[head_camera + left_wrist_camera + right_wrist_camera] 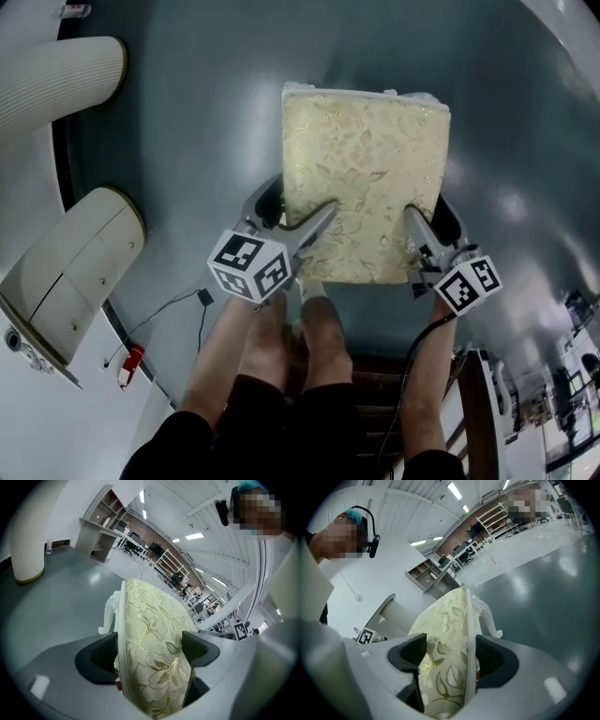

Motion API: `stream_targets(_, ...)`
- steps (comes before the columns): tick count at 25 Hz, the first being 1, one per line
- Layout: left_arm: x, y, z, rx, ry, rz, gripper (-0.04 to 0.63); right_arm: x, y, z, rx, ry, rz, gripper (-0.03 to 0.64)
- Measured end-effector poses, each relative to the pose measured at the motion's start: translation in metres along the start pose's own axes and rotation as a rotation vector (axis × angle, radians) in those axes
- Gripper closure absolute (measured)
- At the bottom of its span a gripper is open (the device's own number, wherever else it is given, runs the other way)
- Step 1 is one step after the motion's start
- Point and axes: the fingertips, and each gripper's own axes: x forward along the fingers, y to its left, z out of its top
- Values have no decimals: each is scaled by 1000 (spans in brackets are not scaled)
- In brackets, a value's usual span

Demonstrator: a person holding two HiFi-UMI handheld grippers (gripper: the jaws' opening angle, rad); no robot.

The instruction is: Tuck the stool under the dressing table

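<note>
Beneath stool (364, 183) cushion, legs (108, 616) mostly hidden

Bright, even indoor light, with heavy fisheye bend at the rims.

Ceiling strips (194, 536) light me from above and leave soft, pale glare on the glossy grey floor (525, 202) to my far right. Shadows are faint and soft-edged, and the gold thread on the stool (366, 178) glints. In both claw views a black ring eats the corners and straight lines bow. The near pads of my left claw (150, 649) and right claw (450, 656) look soft there, and the far room is small and hazy. The head view is sharp in the middle and stretched at its edges.
</note>
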Motion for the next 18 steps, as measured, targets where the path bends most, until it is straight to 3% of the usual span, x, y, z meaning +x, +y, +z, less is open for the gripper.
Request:
stream_targets(10,2,1,1,-40,-33,-27,152,0,0,0,-15,-26,2,291)
stream_targets(18,1,1,1,-7,-30,-29,156,0,0,0,-30,-49,7,291)
